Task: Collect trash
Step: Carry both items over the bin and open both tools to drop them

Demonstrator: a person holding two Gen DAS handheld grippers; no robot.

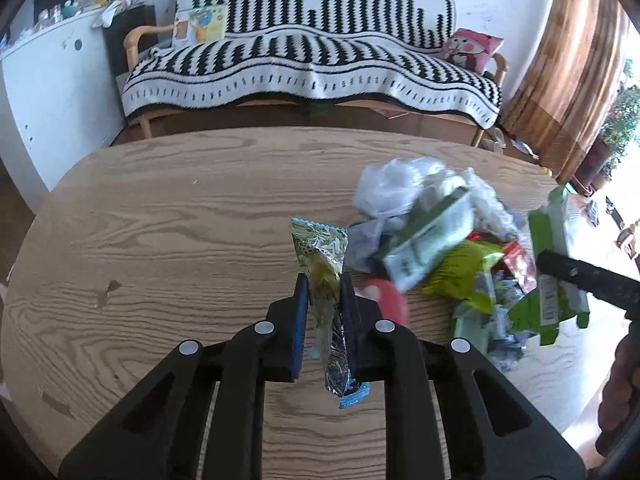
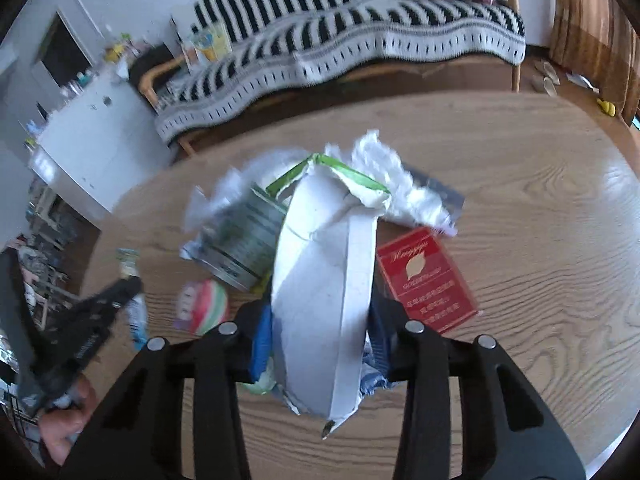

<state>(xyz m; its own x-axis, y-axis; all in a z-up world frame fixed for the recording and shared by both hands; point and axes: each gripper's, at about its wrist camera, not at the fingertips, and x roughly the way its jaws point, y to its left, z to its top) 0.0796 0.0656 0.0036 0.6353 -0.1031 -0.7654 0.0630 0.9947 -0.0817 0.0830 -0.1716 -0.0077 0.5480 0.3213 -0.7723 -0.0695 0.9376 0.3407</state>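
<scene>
- Home living room.
- Wooden-armed sofa (image 1: pixel 312 68) under striped black-and-white throw, pink cushion (image 1: pixel 472 50) at one end.
- Wood-grain bench (image 1: pixel 180 216); cluttered white cabinet (image 1: pixel 52 92); wooden floor.

Left tool (image 1: pixel 325 284) clamps green snack wrapper (image 1: pixel 322 252) above wooden table (image 1: pixel 180 200); trash heap (image 1: pixel 452 240) right.

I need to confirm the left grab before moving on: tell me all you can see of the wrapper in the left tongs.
The snack wrapper is a long, narrow, crinkled foil-like sachet, green-yellow printed at its upper part, silvery lower down, with a blue serrated end at the bottom. It stands roughly upright, pinched at mid-length between the left tongs, both ends sticking out, apparently lifted off the wooden table. Nothing else visibly touches it.
</scene>
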